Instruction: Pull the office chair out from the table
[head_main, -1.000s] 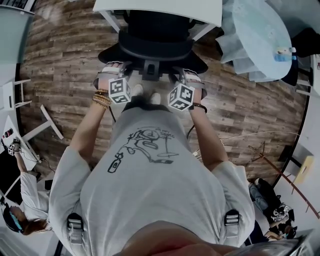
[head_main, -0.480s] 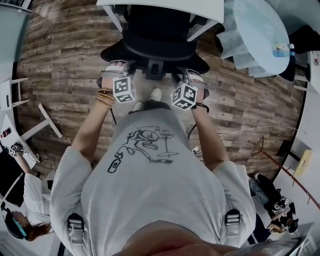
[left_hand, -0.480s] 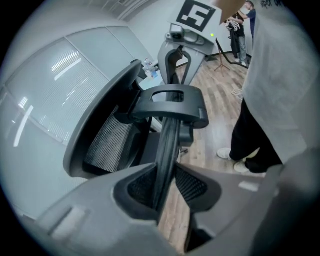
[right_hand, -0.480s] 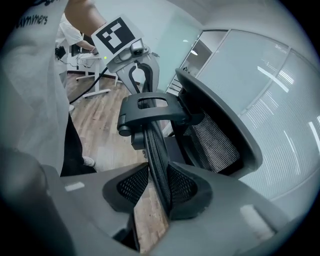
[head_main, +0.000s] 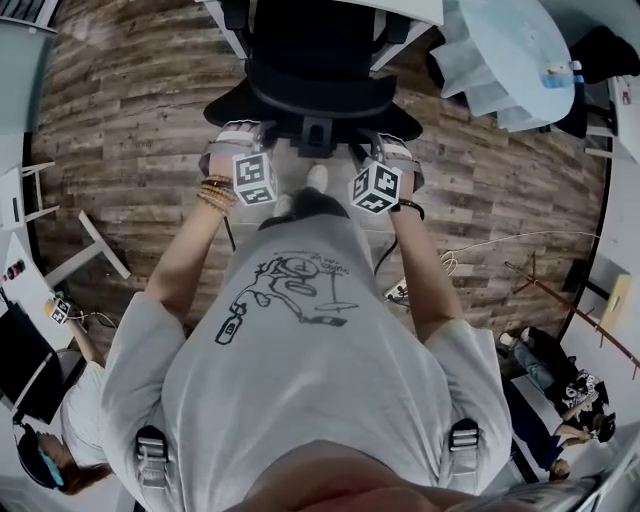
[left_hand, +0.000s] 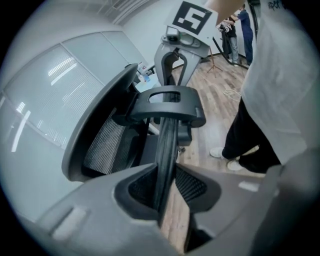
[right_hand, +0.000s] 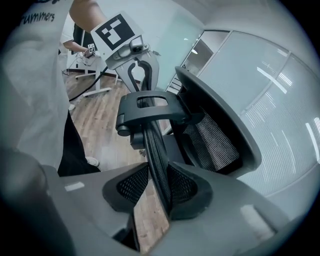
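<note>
The black mesh office chair (head_main: 318, 70) is placed with its front part reaching under the near edge of the white table (head_main: 415, 8). Its backrest stands clear of that table, on the person's side. The seat is judged not yet free of the table, so the pull is only partly done.

The step is best done by a level pull straight away from the table. The left gripper (left_hand: 167, 186) and the right gripper (right_hand: 160, 186) should be drawn back together at one pace, so that the chair is rolled rather than tipped or swivelled. An uneven pull could swing the seat against a table leg. A firm clamp should be held, since the part that is gripped is narrow and could slip through the pads.

The thin black top rim of the backrest is held at two places, one to each side of the centre bracket. In each gripper view the rim is seen running straight between the jaws. The jaws are drawn in to a middling gap, the ribbed pads are pressed on the rim, and nothing else lies between them.

Further from the table than the backrest, a pair of white shoes (head_main: 316, 178) is seen on the brown wood-plank floor (head_main: 130, 120), close behind the chair. Steps back should be taken in time, so that the base is not rolled onto them.
</note>
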